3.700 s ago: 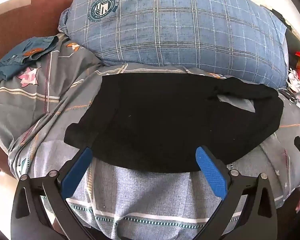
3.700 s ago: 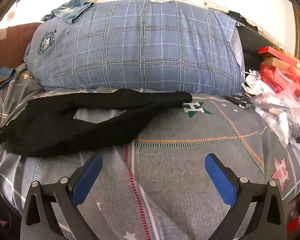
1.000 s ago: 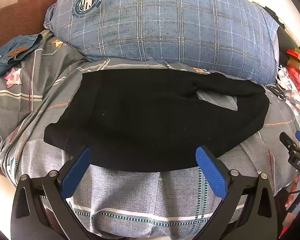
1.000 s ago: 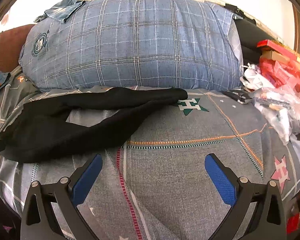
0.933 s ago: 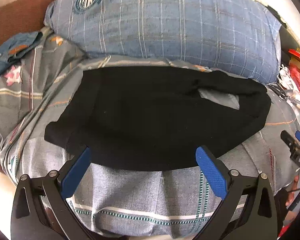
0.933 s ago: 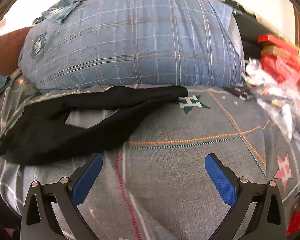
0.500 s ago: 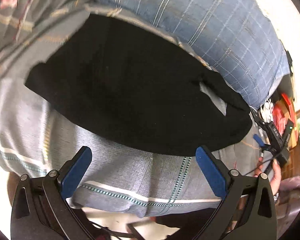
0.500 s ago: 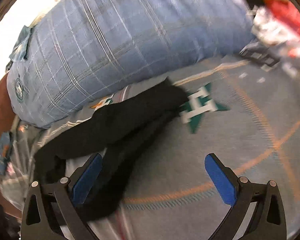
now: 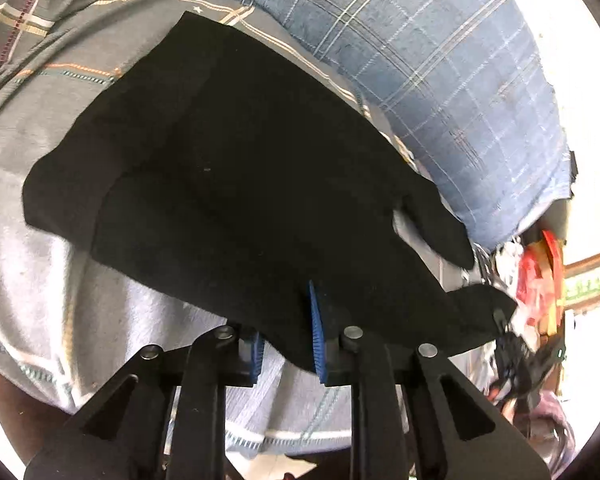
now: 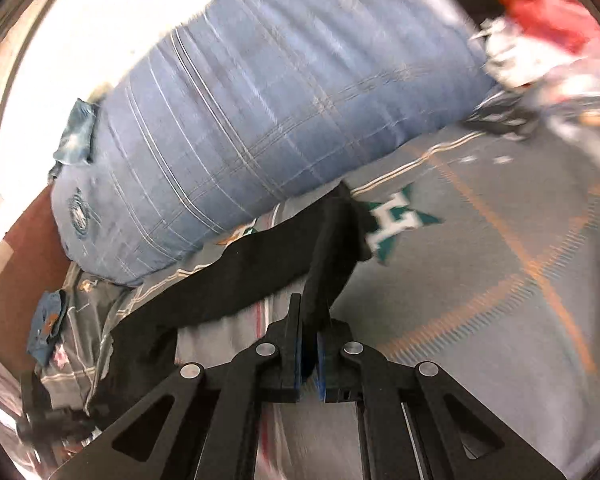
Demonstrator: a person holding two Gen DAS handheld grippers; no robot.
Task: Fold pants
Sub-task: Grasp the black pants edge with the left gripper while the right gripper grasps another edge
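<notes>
Left gripper just closed, pinching the near edge of the black pants by the bed's front edge. Right gripper likewise just clamped on a leg end, mid-bed below the pillow. Both ends held, ready to fold. No containers visible.

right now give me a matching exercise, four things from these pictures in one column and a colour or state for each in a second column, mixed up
Column one:
1. black pants
2. big pillow
3. left gripper
4. star with a letter H

Column two:
a. blue with pale check lines
b. green and white, printed on the grey bedcover
c. spread over the bedcover, gripped at two places
d. closed on the near edge of the pants

Pairs: 1-c, 2-a, 3-d, 4-b
</notes>
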